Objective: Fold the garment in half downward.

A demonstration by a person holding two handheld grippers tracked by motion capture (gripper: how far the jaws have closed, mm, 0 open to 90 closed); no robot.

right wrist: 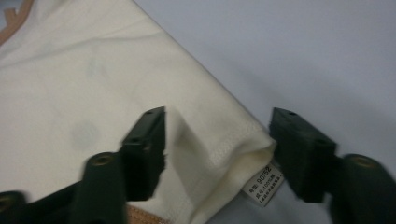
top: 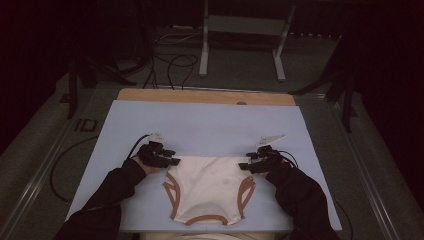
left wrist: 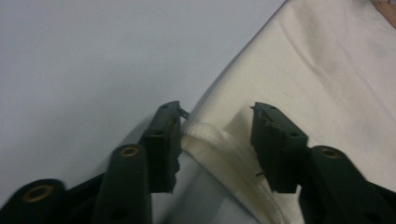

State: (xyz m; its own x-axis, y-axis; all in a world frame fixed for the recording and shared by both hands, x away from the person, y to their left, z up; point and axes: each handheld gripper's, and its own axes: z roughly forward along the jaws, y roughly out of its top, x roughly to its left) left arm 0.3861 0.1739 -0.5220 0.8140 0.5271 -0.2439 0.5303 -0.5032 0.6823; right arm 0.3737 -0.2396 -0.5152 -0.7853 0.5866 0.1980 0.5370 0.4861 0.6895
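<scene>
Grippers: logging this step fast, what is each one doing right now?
Left gripper: open, jaws either side of the garment corner, not pressing it.
Right gripper: open, jaws astride the other corner by the label.

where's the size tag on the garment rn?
In the right gripper view the size tag hangs from the cream garment's hem corner, low and right of centre, between the right gripper's open jaws, nearer the right-hand one, over the blue mat.

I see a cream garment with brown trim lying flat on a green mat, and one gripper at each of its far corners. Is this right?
Not quite: the mat is pale blue, not green, as the high view shows. The rest holds: the cream garment with brown trim lies flat, with the left gripper and right gripper at its far corners.
</scene>
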